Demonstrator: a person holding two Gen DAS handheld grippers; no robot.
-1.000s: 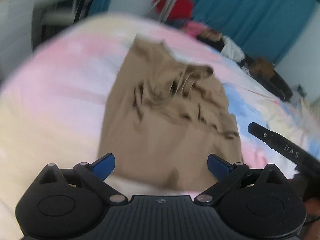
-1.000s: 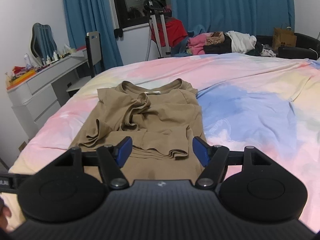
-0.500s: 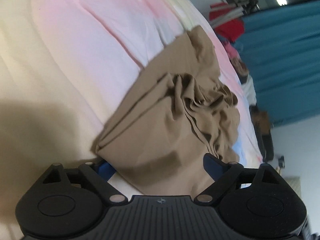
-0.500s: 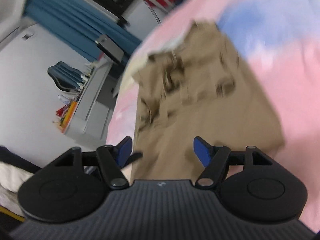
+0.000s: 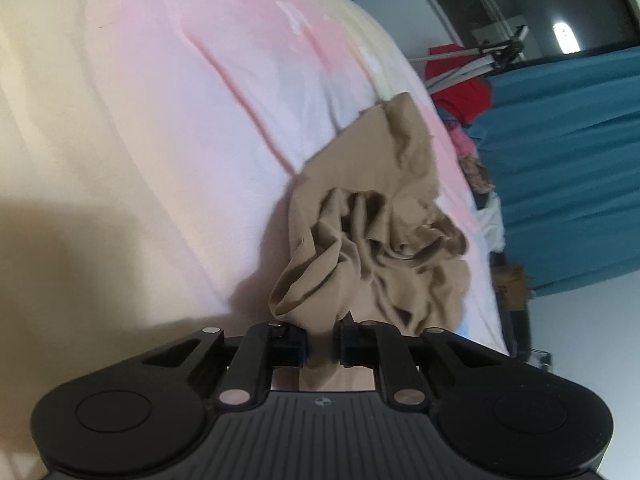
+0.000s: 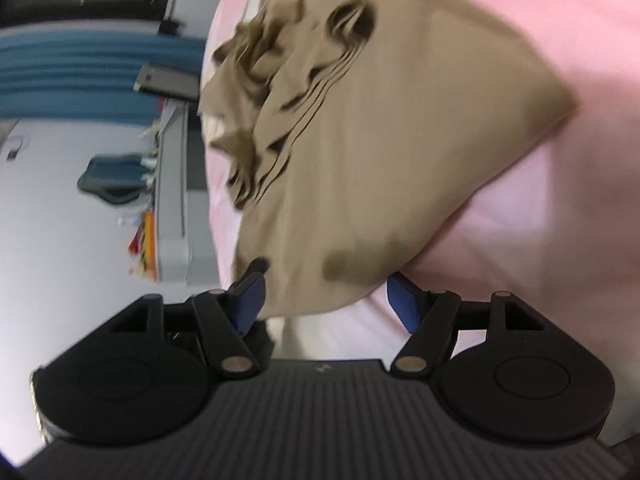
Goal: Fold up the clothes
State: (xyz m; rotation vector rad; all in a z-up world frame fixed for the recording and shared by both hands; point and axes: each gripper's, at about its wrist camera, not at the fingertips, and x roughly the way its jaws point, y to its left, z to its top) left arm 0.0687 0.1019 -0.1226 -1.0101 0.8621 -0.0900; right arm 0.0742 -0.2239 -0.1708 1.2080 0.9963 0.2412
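A tan T-shirt [image 5: 372, 248] lies partly folded and rumpled on a pastel pink and cream bedspread [image 5: 160, 120]. My left gripper [image 5: 323, 342] is shut on the shirt's near hem edge, with cloth bunched between its fingers. In the right wrist view the same shirt [image 6: 380, 140] fills the middle, blurred by motion. My right gripper [image 6: 326, 300] is open, its blue pads [image 6: 402, 300] on either side of the shirt's near bottom edge, with cloth lying between them.
A white dresser [image 6: 174, 200] with clutter stands beside the bed. Teal curtains [image 5: 568, 168], a red garment [image 5: 460, 92] on a tripod stand and a pile of clothes lie beyond the bed's far side.
Both grippers dropped to the shirt's bottom hem and rolled sideways. My left gripper went from open to shut on the hem. My right gripper stayed open, now straddling the hem.
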